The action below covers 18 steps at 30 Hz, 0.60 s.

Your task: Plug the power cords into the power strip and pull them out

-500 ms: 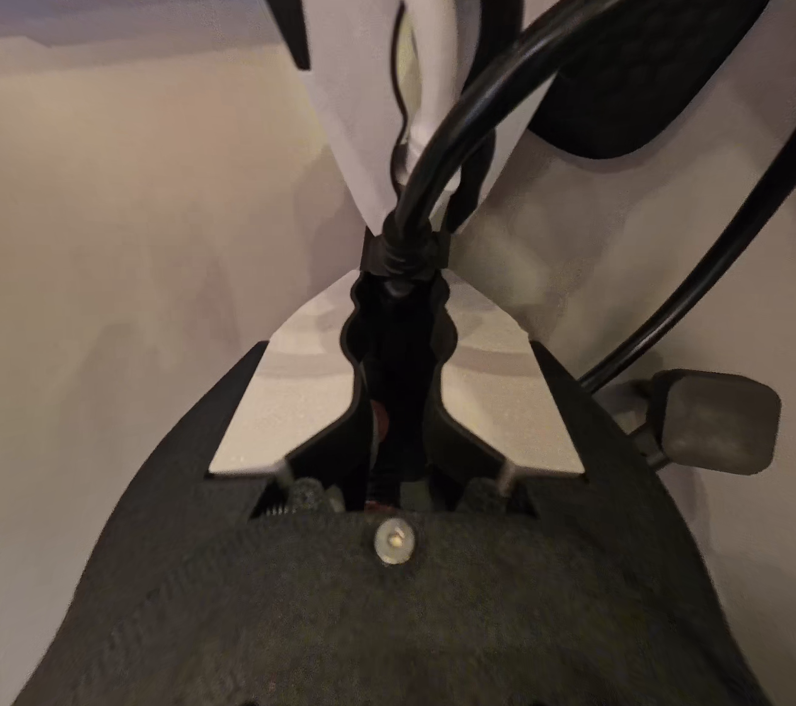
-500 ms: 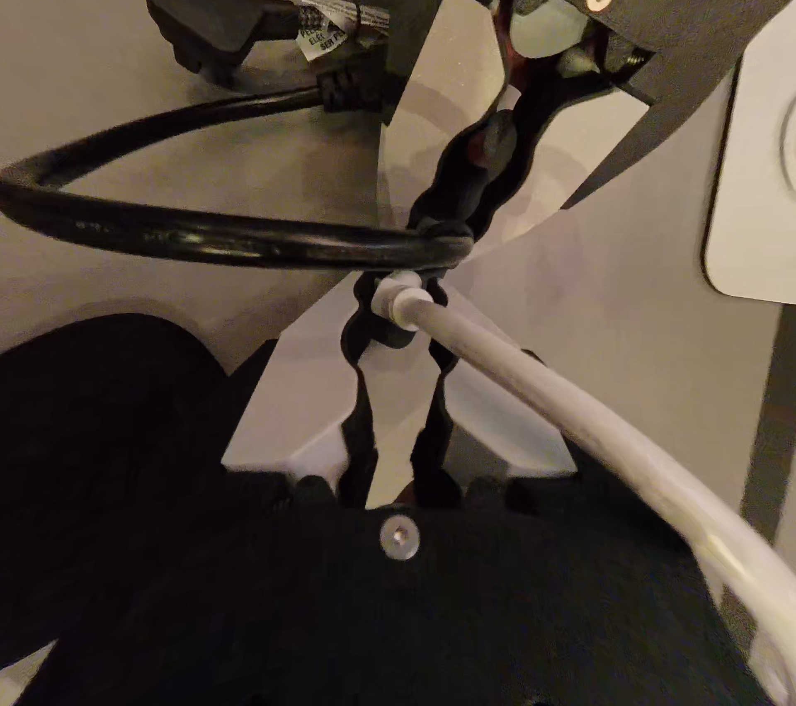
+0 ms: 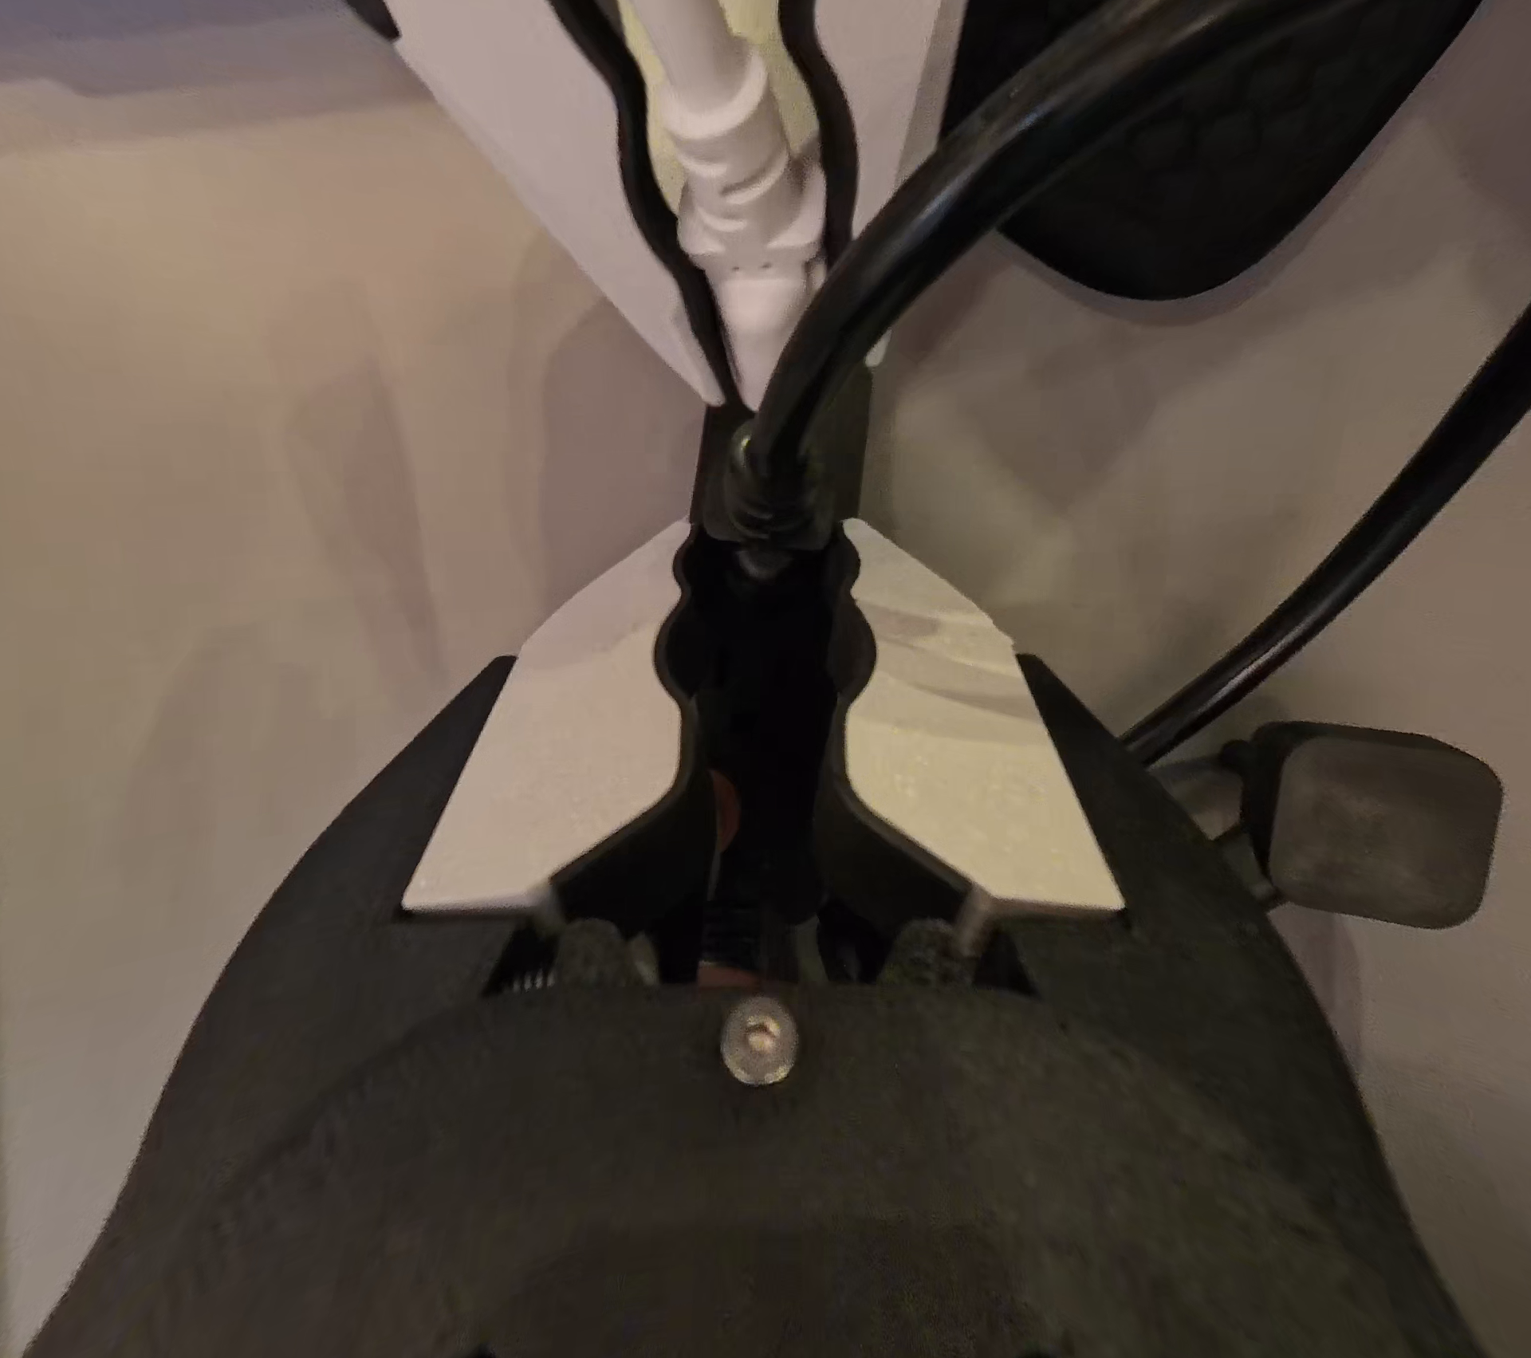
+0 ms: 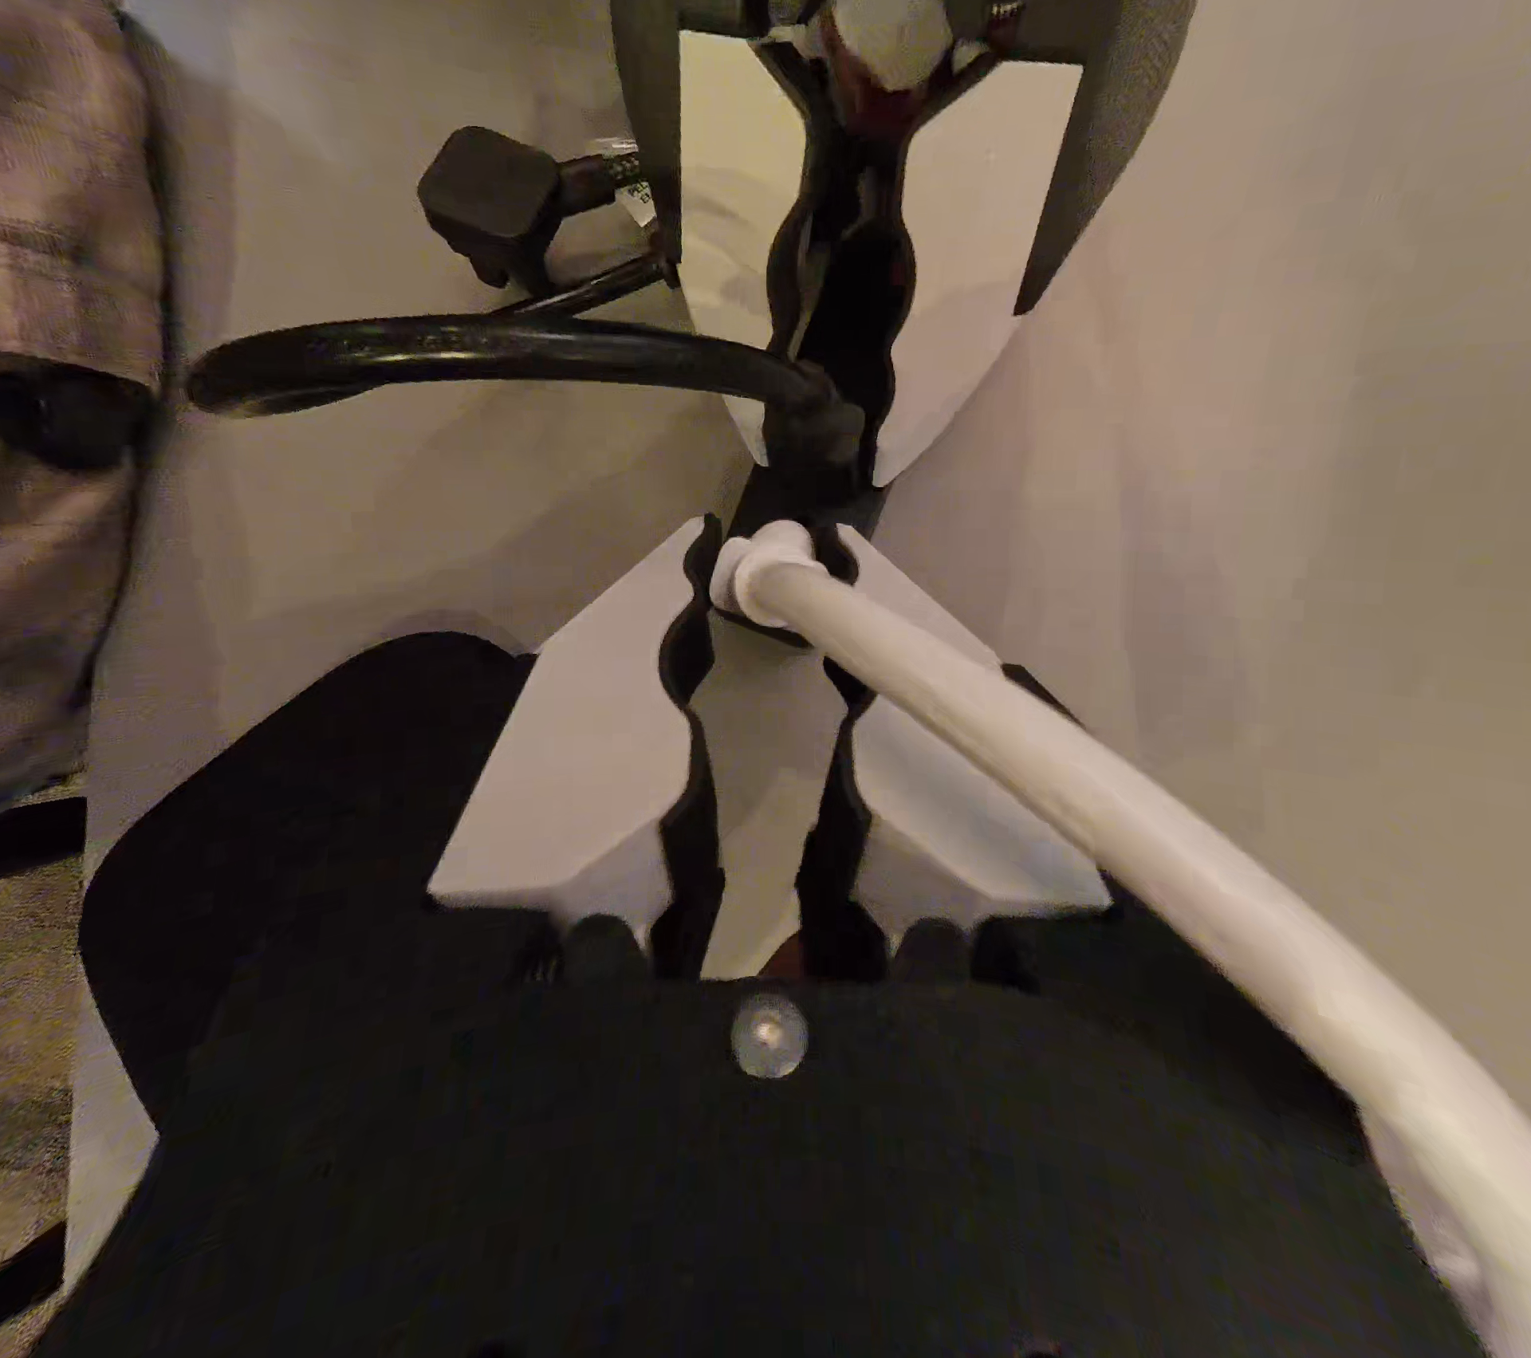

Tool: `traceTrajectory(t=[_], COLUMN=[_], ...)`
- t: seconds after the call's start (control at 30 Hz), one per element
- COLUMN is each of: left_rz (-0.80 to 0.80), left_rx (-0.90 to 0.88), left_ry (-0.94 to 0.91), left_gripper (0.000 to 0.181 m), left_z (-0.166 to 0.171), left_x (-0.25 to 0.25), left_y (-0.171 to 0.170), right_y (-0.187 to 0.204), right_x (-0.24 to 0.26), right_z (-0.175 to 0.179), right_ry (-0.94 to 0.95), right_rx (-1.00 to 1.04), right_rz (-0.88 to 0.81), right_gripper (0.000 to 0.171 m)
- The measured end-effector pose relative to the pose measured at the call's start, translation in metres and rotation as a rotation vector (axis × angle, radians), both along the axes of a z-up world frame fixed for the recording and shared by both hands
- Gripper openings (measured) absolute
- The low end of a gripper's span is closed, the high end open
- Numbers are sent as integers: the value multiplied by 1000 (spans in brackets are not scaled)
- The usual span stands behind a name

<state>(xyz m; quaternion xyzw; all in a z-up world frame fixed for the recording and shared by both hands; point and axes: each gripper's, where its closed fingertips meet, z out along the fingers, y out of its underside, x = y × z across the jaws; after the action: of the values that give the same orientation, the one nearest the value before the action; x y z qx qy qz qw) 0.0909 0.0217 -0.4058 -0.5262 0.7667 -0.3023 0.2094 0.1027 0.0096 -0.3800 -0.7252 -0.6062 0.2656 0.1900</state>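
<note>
My left gripper [image 3: 775,531] is shut on the black plug [image 3: 775,481] of a thick black cord [image 3: 1035,142] that arcs up to the right. My right gripper [image 4: 770,556] is shut on the white end piece [image 4: 758,560] of a white cord [image 4: 1118,813]. The two grippers face each other tip to tip above a pale table. The black plug [image 4: 816,440] and the white end piece [image 3: 746,225] touch end to end; I cannot tell whether they are joined. The power strip is not in view.
A second black plug [image 4: 489,200] with a tagged cord lies on the table beside the left gripper; it also shows in the left wrist view [image 3: 1375,821]. A dark textured rounded pad [image 3: 1201,117] sits at the upper right. A person's sleeve [image 4: 66,241] is at the left edge. Less than 4 cm separates the two grippers' tips.
The two grippers have swung into line and now face each other head on. The white object at the right edge of the right wrist view is out of sight. Both grips are unchanged.
</note>
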Motion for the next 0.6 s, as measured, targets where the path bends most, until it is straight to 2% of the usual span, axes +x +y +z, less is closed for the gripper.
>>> traceTrajectory(t=[0.33,0.6], left_rz=[3,3], left_rx=[15,17], left_ry=[15,3], left_gripper=[27,26], left_z=[1,1], left_x=[0,-1], left_y=[1,2], right_y=[0,-18], right_x=[12,42], right_z=[21,1], right_ry=[-8,-247], right_rx=[94,160], right_rz=[-52,0], right_gripper=[21,22])
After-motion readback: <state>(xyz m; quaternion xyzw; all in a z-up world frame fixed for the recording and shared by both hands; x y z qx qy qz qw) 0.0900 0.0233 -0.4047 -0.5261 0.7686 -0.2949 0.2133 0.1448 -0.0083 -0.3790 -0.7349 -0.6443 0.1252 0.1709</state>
